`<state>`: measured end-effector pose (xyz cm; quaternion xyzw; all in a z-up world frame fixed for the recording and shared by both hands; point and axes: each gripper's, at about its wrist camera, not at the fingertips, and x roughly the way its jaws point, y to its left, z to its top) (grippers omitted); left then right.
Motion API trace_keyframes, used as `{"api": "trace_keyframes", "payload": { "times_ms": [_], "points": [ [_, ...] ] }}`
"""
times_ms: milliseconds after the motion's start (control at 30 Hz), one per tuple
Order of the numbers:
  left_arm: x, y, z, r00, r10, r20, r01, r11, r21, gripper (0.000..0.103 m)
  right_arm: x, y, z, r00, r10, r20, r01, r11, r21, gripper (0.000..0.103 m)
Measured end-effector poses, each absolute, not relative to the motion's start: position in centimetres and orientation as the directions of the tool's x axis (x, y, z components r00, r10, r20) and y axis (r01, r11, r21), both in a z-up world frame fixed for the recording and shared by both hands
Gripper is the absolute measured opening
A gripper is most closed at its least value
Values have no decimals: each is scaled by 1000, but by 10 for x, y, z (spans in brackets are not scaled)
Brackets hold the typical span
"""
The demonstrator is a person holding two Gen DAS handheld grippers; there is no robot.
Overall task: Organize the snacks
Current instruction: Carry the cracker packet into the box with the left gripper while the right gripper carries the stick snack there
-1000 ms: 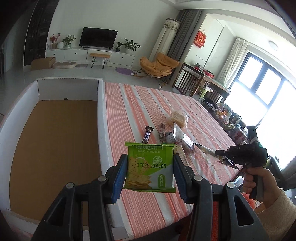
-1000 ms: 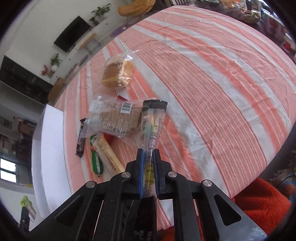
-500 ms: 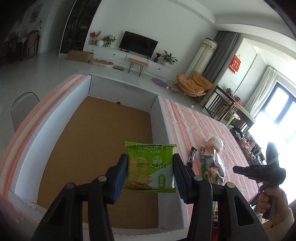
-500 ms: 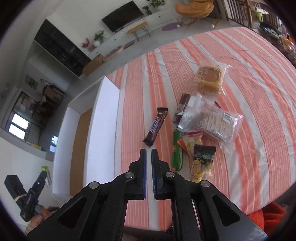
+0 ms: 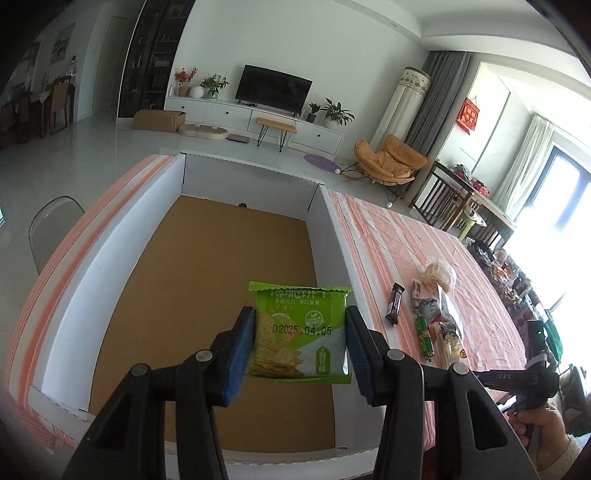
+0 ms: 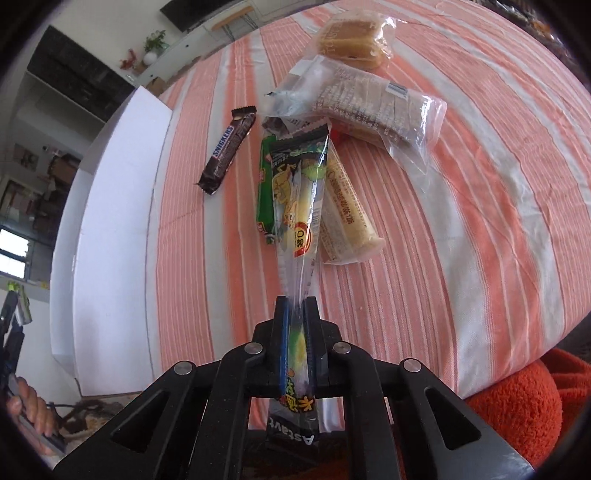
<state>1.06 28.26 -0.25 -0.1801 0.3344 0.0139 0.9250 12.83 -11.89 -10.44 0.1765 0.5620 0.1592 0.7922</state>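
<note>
My left gripper (image 5: 300, 314) is shut on a green cracker packet (image 5: 301, 332), held upright above the brown floor of a white-walled box (image 5: 236, 280), near the box's right wall. My right gripper (image 6: 295, 301) is shut on the near end of a long clear pouch with a dark, yellow-printed top (image 6: 299, 192). The pouch's far end reaches over a green packet (image 6: 264, 192) and a pale yellow bar (image 6: 349, 214) on the striped tablecloth (image 6: 461, 206). I cannot tell whether that end rests on them.
A Snickers bar (image 6: 227, 149) lies left of the pile. A clear cracker pack (image 6: 365, 107) and a wrapped cake (image 6: 351, 33) lie beyond it. The box's white wall (image 6: 110, 221) runs along the left. A person's hand (image 5: 535, 424) shows at the lower right.
My left gripper carried the green packet leftward from the table's edge to over the box, then held still. My right gripper held the pouch, stood empty half a second ago, and grips it again.
</note>
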Motion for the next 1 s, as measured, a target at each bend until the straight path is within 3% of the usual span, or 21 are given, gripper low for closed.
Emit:
{"api": "trace_keyframes", "payload": {
  "times_ms": [267,467,533,600,633,667,767,833,933,1000],
  "points": [
    [13,310,-15,756,-38,-654,-233,917,-323,48,138,-44,25,376,714,-590,-299,696,652,4],
    [8,320,-12,749,-1,-663,-270,913,-306,48,148,51,54,257,822,-508,-415,569,710,5],
    [3,321,-10,753,10,-658,-274,914,-300,48,148,53,50,238,806,-542,-424,588,689,13],
    [1,323,-8,755,16,-655,-273,917,-292,48,147,41,38,245,745,-620,-453,654,606,44],
    [-1,323,-8,755,17,-655,-273,917,-291,48,145,37,29,245,698,-673,-499,686,530,68],
    [-1,324,-9,756,15,-655,-272,916,-293,48,142,37,14,227,631,-742,-569,704,425,71],
    [3,320,-10,755,2,-656,-262,918,-299,48,123,28,-52,116,454,-883,-719,652,241,71],
    [9,314,-12,757,-15,-653,-246,919,-307,48,109,24,-94,37,385,-922,-744,627,232,71],
    [19,304,-15,755,-46,-654,-224,919,-324,48,101,25,-136,89,314,-945,-784,608,128,69],
    [21,299,-15,754,-68,-654,-207,920,-333,48,104,28,-150,119,306,-944,-783,614,100,56]
  ]
}}
